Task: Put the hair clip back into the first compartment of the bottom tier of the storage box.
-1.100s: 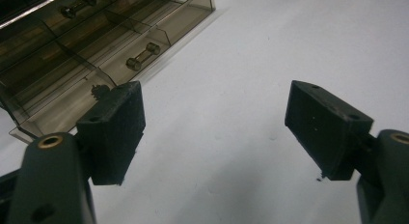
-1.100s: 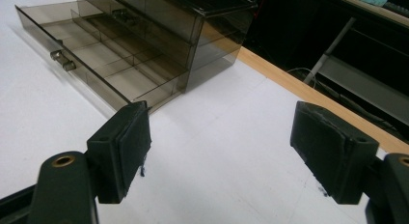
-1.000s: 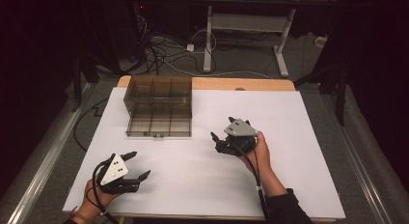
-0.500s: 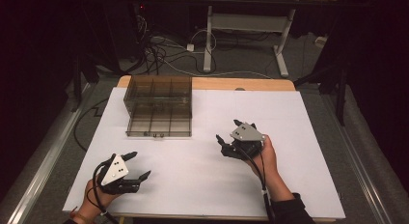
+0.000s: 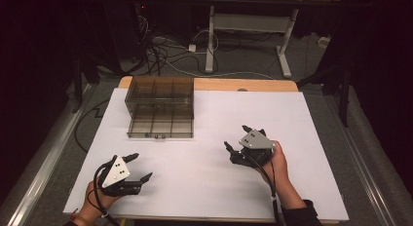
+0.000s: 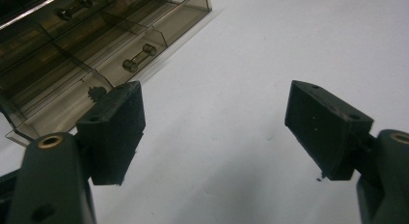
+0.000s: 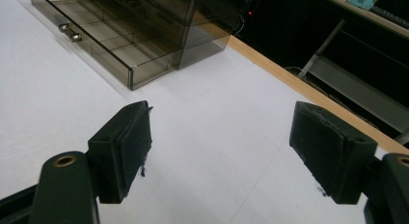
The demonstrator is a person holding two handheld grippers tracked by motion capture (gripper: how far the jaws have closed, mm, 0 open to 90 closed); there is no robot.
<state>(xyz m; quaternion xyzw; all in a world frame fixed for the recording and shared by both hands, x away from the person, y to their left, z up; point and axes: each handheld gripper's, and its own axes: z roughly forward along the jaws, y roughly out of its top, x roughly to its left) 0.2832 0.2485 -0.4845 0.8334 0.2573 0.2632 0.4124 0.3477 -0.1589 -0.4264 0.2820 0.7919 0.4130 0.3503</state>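
Drawers (image 5: 160, 108) were the only thing worth reaching for, so I took that smoky plastic box as the job's object: it sat on the white table (image 5: 311, 119) toward eleven o'clock, its lowest tray pulled out toward me, small metal knobs (image 6: 136, 57) facing my side. The compartments I could see into looked empty, though the tinted walls hid a good deal.

I held my left tongs (image 5: 139, 167) low at seven o'clock, jaws spread wide with nothing between them, aimed up at the tray front, probably the readiest line for a knob. My right tongs (image 5: 236, 140) hovered at about five o'clock, likewise gaping and empty, angled toward the box's near corner (image 7: 131, 78), well apart from it, presumably waiting for a use.
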